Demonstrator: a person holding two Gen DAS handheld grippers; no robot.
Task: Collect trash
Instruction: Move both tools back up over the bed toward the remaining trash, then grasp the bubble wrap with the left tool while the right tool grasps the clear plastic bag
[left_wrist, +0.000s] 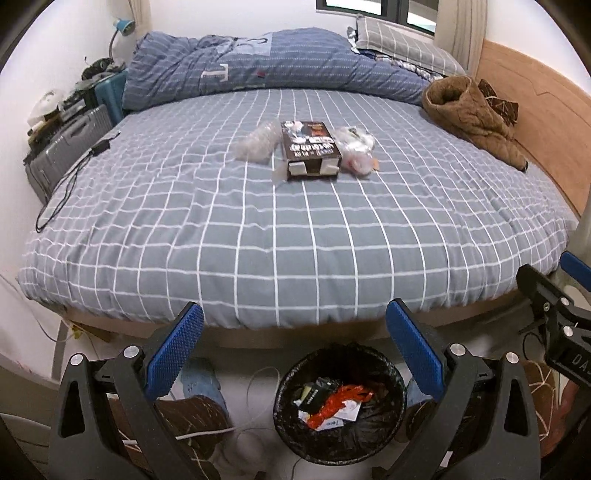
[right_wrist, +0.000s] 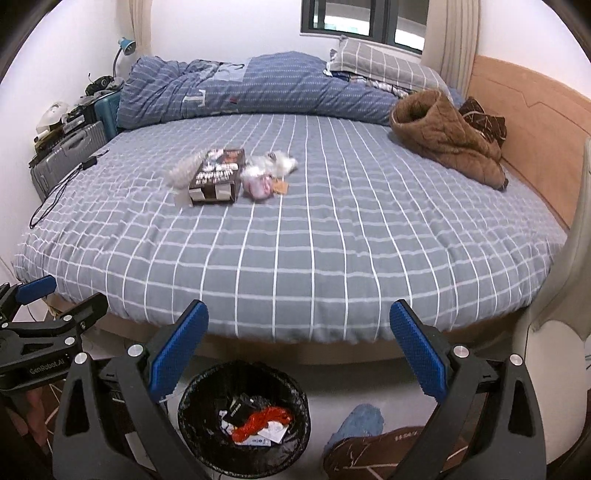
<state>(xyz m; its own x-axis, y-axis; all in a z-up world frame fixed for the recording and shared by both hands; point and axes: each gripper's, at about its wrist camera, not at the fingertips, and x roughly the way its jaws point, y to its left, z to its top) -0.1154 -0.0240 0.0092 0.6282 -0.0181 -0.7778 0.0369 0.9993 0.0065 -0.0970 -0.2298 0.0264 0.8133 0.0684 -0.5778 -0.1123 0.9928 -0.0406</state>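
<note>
Lying wide and mostly bare: the bed, grey checked sheet running to its near edge, folded blue duvet bunched along the far side, brown jacket crowding the wooden headboard side. Sitting in a cluster at the middle of the bed: dark cardboard box, clear crumpled wrapper touching its left side, crumpled plastic bag touching its right. Standing on the floor just off the near edge of the bed: black-lined trash bin, already holding red and white scraps. Hovering above the bin, short of the bed edge and well apart from the box: left gripper, fingers spread wide and gripping nothing. Hanging beside it, tilted likewise down toward the bed: right gripper, fingers equally splayed and empty.
</note>
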